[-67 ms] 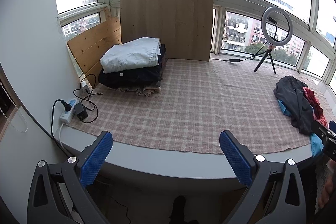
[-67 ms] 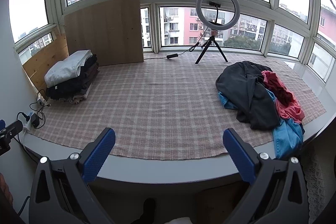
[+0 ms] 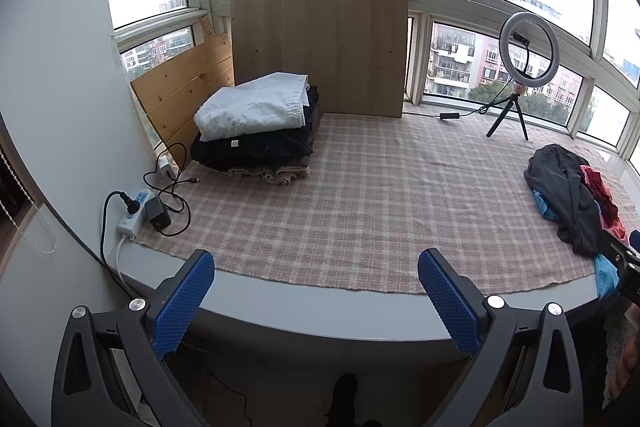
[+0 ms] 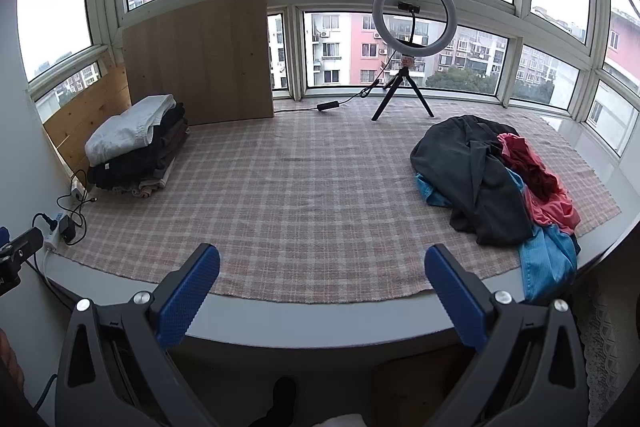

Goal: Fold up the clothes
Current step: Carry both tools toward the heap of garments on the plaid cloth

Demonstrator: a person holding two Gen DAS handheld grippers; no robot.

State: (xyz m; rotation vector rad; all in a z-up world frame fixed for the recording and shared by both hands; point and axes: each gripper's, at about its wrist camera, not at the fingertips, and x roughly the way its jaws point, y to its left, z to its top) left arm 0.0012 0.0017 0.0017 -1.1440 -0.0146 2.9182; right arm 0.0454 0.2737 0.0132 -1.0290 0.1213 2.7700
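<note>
A heap of unfolded clothes (image 4: 484, 179), dark grey on top with red and blue pieces, lies at the right of the plaid cloth (image 4: 304, 195). The same heap (image 3: 568, 195) shows at the right edge of the left wrist view. A stack of folded clothes (image 3: 256, 131), white on top of dark ones, sits at the back left; in the right wrist view the stack (image 4: 136, 147) is far left. My left gripper (image 3: 316, 291) is open and empty, held before the platform's front edge. My right gripper (image 4: 322, 287) is open and empty too, short of the heap.
A ring light on a tripod (image 4: 412, 39) stands at the back by the windows, its cable trailing left. Wooden boards (image 3: 320, 51) lean behind the folded stack. A power strip with plugs and cables (image 3: 140, 211) lies at the cloth's left edge. The grey platform edge (image 3: 320, 319) curves in front.
</note>
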